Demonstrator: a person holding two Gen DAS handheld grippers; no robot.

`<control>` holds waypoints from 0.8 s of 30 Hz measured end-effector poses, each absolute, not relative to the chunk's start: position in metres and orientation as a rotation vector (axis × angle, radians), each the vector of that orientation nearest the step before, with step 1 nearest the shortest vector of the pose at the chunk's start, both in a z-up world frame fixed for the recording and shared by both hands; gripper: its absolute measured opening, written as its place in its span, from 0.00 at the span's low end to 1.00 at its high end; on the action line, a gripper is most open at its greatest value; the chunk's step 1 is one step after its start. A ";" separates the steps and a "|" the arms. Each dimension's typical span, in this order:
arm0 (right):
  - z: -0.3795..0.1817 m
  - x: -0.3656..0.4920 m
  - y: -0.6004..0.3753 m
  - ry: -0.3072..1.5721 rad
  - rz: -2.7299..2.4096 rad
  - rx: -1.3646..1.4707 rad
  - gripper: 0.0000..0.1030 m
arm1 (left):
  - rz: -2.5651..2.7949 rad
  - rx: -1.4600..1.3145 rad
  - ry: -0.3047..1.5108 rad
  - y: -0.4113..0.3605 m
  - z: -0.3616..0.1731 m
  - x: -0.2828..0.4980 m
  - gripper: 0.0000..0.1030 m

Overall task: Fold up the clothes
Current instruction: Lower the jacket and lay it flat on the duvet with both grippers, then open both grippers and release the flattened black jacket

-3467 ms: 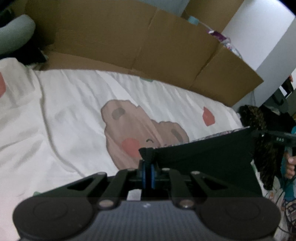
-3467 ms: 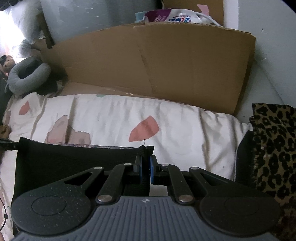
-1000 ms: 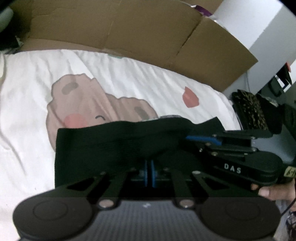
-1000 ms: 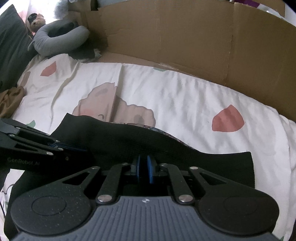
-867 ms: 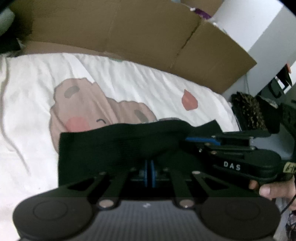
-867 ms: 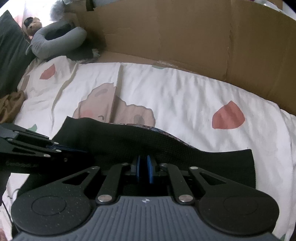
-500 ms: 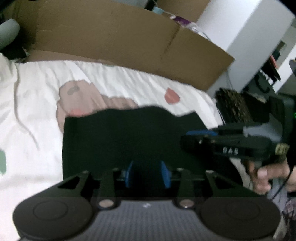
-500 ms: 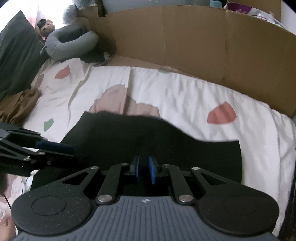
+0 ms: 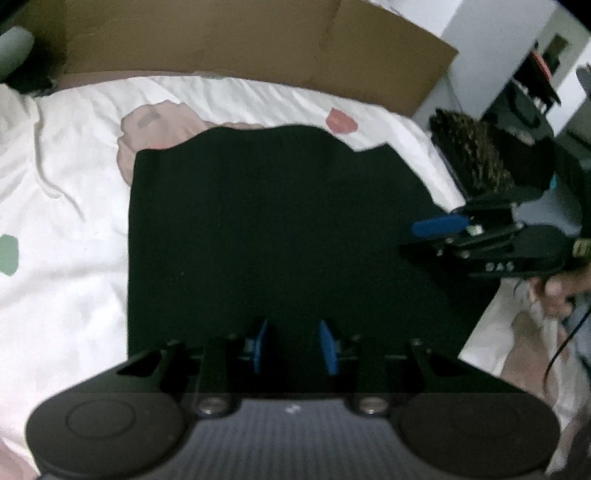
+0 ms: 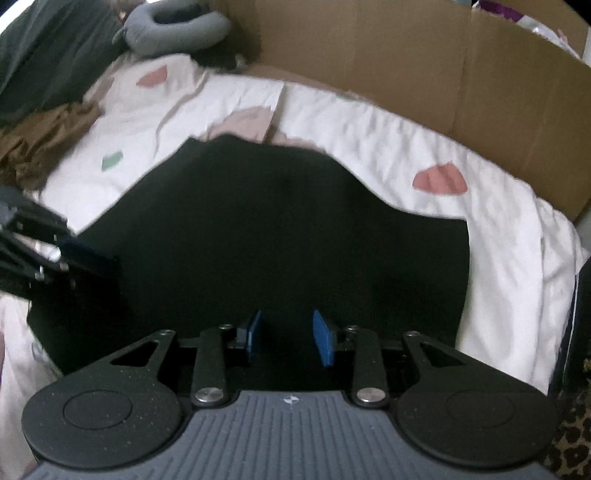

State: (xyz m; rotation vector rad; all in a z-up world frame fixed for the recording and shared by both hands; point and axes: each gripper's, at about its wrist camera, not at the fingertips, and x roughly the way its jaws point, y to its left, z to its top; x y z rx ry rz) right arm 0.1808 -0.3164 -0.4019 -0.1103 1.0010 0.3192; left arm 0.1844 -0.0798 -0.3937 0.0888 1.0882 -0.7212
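Black garment (image 9: 273, 229) spread flat on the bed (image 9: 74, 295) after a fold. Left gripper (image 9: 294, 347) closing slightly on nothing, right gripper (image 10: 288, 338) opening, both released. Next, probably: regrasping an edge for another fold.

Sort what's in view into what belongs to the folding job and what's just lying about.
Job: black garment, spread on the white printed sheet; left gripper, closing, and right gripper, opening, nothing between either's pads.

Lying about: cardboard, grey neck pillow, brown cloth, leopard-print fabric.
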 end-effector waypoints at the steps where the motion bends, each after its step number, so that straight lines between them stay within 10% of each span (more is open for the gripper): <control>1: -0.403 0.177 -0.319 1.009 0.318 -0.116 0.36 | -0.725 0.102 1.092 -0.077 -0.394 0.181 0.32; 24: -0.397 0.106 -0.330 1.079 0.310 -0.131 0.35 | -0.770 0.128 1.158 -0.066 -0.395 0.139 0.28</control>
